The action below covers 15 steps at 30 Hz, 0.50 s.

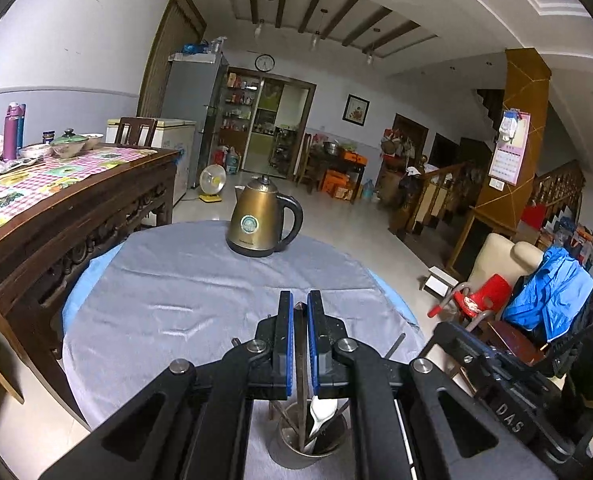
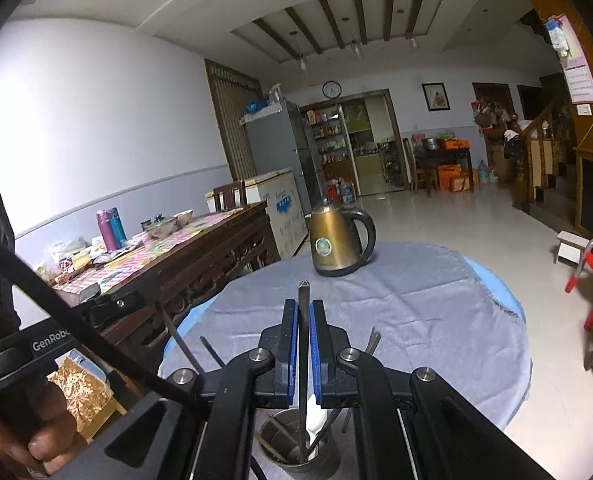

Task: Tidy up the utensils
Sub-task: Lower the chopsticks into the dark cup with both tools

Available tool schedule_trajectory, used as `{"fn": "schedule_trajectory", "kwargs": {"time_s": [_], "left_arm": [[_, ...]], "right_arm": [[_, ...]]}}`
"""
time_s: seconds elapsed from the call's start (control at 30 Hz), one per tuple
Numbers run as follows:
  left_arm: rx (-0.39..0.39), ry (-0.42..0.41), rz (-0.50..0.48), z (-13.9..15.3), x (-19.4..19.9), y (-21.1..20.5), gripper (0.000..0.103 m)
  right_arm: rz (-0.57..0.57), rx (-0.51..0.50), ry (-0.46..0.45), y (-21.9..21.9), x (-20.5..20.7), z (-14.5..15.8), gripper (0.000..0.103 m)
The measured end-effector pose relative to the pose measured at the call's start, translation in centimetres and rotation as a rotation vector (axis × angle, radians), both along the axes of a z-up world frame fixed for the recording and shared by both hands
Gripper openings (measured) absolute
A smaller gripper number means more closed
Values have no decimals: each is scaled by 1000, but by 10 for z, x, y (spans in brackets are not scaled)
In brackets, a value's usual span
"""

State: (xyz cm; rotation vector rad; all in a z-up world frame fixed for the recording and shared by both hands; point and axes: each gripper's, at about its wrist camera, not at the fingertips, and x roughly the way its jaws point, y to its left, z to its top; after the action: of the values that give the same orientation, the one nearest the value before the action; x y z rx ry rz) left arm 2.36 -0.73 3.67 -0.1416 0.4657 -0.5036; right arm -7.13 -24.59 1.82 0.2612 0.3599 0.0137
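My left gripper is shut on a thin dark chopstick that stands upright between the blue pads. Its lower end drops into a metal utensil cup directly beneath, on the grey tablecloth. A white spoon leans in that cup. My right gripper is likewise shut on an upright dark chopstick over the same cup, beside the white spoon. More dark sticks poke out of the cup. A hand holds the left gripper's handle at the left edge.
A bronze electric kettle stands at the round table's far side on the grey cloth. A long wooden table with bottles and bowls runs close on the left. A red child's chair and an armchair with a blue jacket sit to the right.
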Motion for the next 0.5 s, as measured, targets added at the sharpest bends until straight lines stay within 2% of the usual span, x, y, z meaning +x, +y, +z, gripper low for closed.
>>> {"fn": "schedule_trajectory", "kwargs": {"time_s": [0.3,0.5], "left_arm": [[29,33,-12,-6,0,-7,7],[74,48,-1,-11,-3,-13,7]], "right_arm": [[21,-7,46,8,6,-7,6],[27,-1,61,8,9,-10,7]]}}
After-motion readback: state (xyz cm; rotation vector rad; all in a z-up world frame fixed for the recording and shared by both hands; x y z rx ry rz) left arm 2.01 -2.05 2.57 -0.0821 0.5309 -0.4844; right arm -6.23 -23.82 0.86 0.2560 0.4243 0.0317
